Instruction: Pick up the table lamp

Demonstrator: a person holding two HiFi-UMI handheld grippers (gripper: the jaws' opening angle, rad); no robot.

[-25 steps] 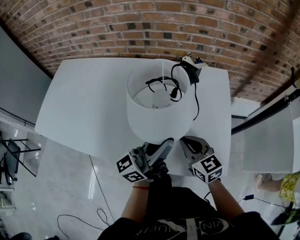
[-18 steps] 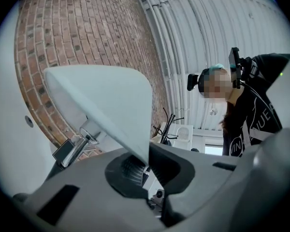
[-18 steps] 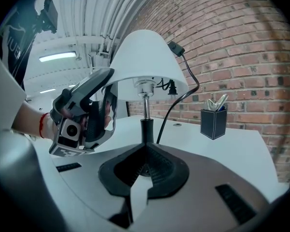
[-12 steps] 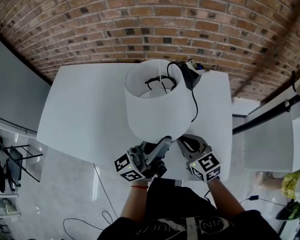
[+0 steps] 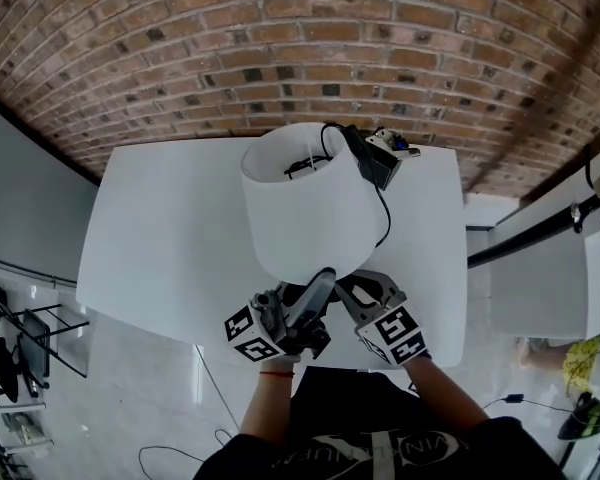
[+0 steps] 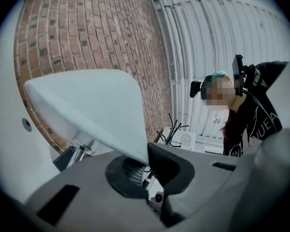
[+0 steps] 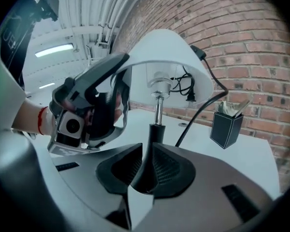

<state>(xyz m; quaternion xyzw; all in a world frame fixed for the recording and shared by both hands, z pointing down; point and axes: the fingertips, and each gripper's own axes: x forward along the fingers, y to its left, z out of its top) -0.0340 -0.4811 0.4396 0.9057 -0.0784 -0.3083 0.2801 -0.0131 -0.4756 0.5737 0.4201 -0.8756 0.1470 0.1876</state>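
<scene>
White on white here: a white fabric drum lampshade (image 5: 305,203), a white rectangular tabletop (image 5: 160,238). Red-brown brick wall (image 5: 280,48), pale mortar lines. Small black box (image 7: 226,128).

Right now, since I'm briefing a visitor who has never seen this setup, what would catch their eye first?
The white-shaded table lamp stands out, tilted over the middle of the white table before the red brick wall. The left claw pinches the shade's near rim, while the right claw, its jaws just opening, has the lamp's black stem foot between them. A black cord trails over the shade's far side.
</scene>
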